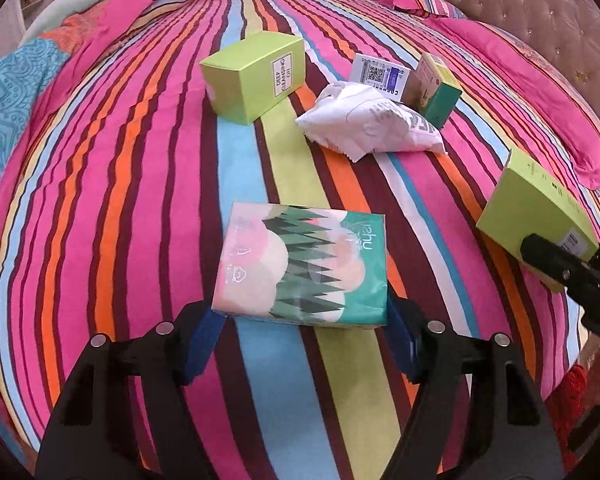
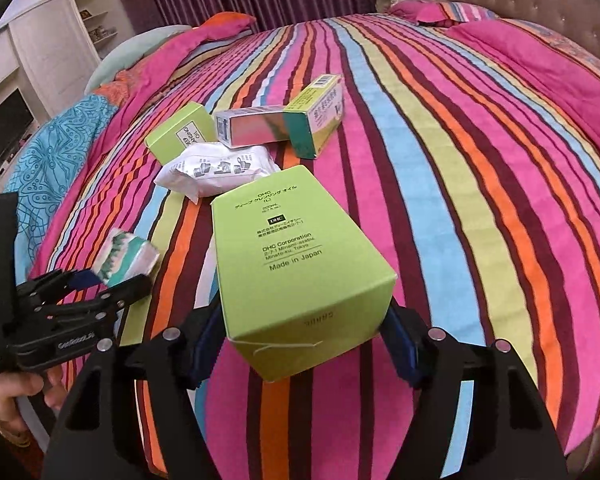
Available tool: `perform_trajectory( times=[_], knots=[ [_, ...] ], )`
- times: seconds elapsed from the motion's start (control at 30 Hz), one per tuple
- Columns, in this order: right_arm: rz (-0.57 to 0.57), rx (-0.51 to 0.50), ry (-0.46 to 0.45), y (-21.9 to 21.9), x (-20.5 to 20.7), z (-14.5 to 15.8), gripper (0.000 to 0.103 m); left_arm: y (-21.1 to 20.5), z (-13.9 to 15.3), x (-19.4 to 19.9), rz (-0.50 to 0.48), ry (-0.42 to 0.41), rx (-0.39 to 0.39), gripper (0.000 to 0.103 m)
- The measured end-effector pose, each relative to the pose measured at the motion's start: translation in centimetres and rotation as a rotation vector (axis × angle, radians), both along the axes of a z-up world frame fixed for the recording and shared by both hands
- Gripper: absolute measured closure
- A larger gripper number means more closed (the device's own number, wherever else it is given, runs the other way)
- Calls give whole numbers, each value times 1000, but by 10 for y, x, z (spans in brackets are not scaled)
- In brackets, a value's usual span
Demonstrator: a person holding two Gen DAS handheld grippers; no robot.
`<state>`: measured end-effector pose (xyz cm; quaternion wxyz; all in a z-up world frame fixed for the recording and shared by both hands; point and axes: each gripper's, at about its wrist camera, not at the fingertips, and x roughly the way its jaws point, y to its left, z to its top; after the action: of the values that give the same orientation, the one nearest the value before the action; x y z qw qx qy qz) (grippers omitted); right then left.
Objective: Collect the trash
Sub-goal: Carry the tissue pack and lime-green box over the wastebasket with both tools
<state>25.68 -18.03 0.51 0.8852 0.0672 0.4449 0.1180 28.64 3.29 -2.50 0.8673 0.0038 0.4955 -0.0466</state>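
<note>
My left gripper (image 1: pixel 306 330) is shut on a tissue pack (image 1: pixel 304 264) with a green and pink print, held above the striped bed; it also shows in the right wrist view (image 2: pixel 126 258). My right gripper (image 2: pixel 304 336) is shut on a lime green DHC box (image 2: pixel 296 260), also seen at the right edge of the left wrist view (image 1: pixel 534 220). On the bed lie a second lime green box (image 1: pixel 254 76), a crumpled white packet (image 1: pixel 374 120), a white box with a QR label (image 1: pixel 380 74) and a green and yellow box (image 1: pixel 436 88).
The striped bedspread (image 1: pixel 140 200) covers a large bed. Pink pillows (image 2: pixel 540 72) lie along the tufted headboard (image 1: pixel 540 12) at the right. A blue patterned cover (image 2: pixel 60 144) lies at the left, with white shelves and a screen (image 2: pixel 4 128) beyond.
</note>
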Motion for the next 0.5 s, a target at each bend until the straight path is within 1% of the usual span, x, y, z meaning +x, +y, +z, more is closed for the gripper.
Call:
perform_trajectory(
  times=[0.1, 0.3, 0.5],
  knots=[
    [-35, -25, 7, -2, -7, 4, 37, 4, 4, -13, 13, -9, -15, 33],
    [-58, -51, -4, 0, -26, 14, 37, 8, 13, -40, 15, -33, -27, 33],
    [-71, -49, -5, 3, -50, 19, 37, 7, 20, -77, 5, -51, -29, 33]
  ],
)
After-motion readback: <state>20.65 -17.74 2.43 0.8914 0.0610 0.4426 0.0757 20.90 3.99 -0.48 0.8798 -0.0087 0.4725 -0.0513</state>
